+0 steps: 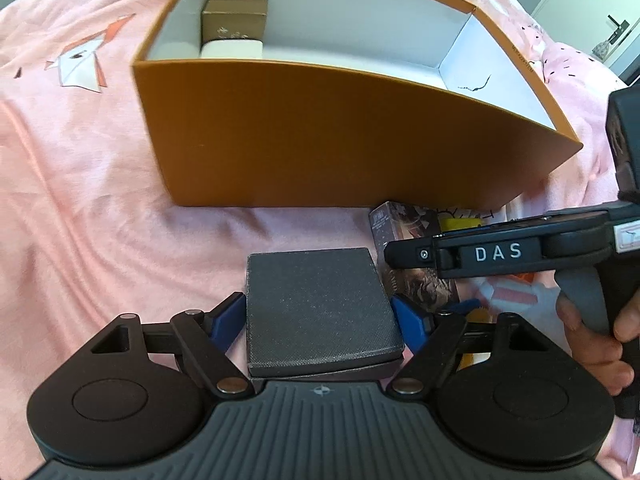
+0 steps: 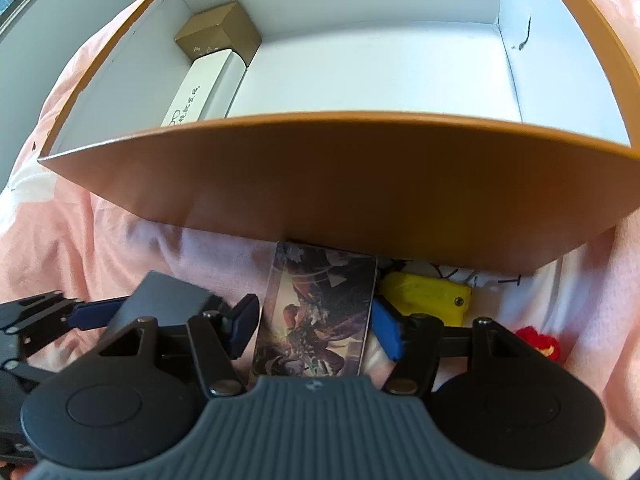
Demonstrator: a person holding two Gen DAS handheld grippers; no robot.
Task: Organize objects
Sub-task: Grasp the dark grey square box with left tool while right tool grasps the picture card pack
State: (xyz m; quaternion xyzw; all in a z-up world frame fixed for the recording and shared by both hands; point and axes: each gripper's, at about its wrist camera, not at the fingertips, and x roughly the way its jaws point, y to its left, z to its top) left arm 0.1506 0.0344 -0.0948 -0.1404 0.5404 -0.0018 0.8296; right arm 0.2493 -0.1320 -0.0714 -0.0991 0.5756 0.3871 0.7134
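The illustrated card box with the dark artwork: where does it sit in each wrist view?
Left wrist view: the illustrated card box lies right of centre, beside the dark grey case, partly hidden by the right gripper.
Right wrist view: the same box lies bottom centre, between the right gripper's blue fingers, not visibly pinched.
Shared landmark: the orange box, just behind it in both.

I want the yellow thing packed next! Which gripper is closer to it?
Right. The right gripper straddles the picture box beside the yellow thing; the left gripper, around a black box, sits farther off.
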